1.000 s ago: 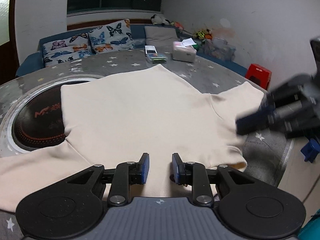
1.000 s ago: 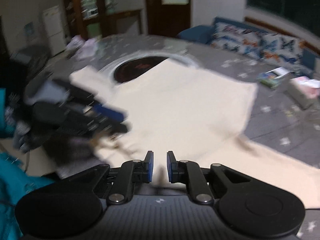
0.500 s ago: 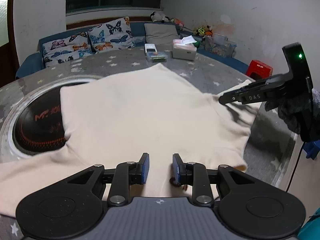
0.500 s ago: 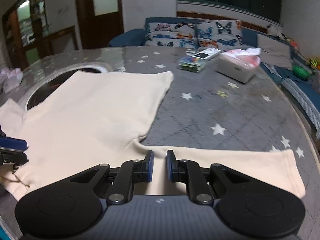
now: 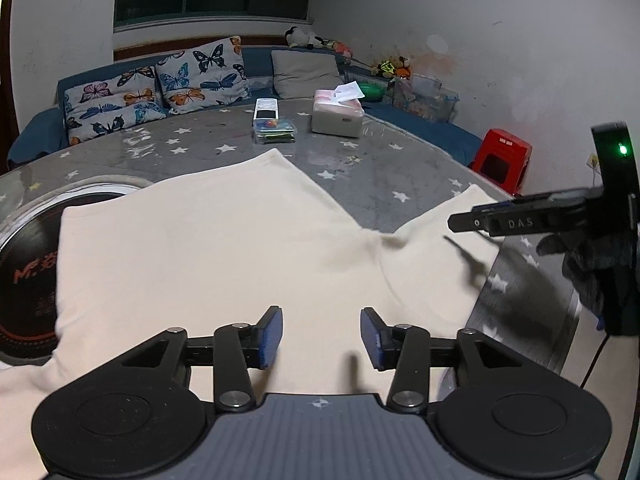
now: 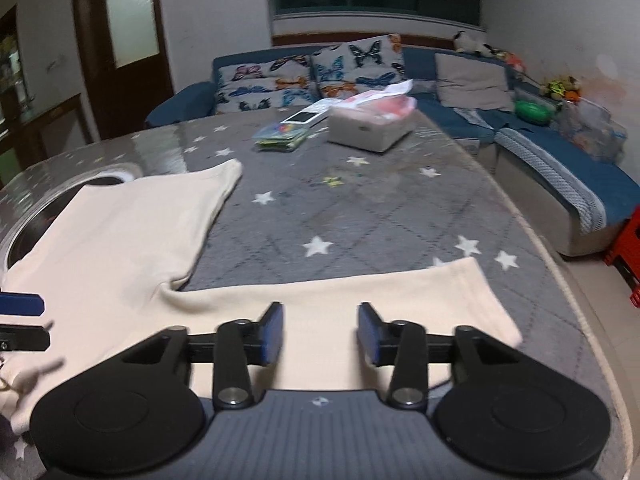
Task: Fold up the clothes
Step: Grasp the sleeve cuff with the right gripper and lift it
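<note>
A cream long-sleeved top (image 5: 208, 248) lies flat on the grey star-patterned table (image 5: 384, 168). My left gripper (image 5: 321, 338) hovers over the near part of its body, jaws opening, nothing between the blue pads. My right gripper (image 6: 320, 334) hangs above the right sleeve (image 6: 360, 300), jaws likewise opening and empty. In the left wrist view the right gripper (image 5: 472, 222) comes in from the right over that sleeve, held by a dark-gloved hand (image 5: 588, 264). The left gripper's fingers (image 6: 22, 306) show at the left edge of the right wrist view.
A tissue box (image 5: 338, 118), a white remote (image 5: 265, 110) and a small packet (image 5: 275, 133) sit at the table's far side. A dark round hob (image 5: 24, 280) is set into the table at left. A blue sofa (image 6: 560, 168) and red stool (image 5: 502, 158) stand beyond.
Both grippers' jaws have spread from nearly shut to clearly apart. The right gripper swung round and out toward the sleeve; the left shifted a little over the top.
</note>
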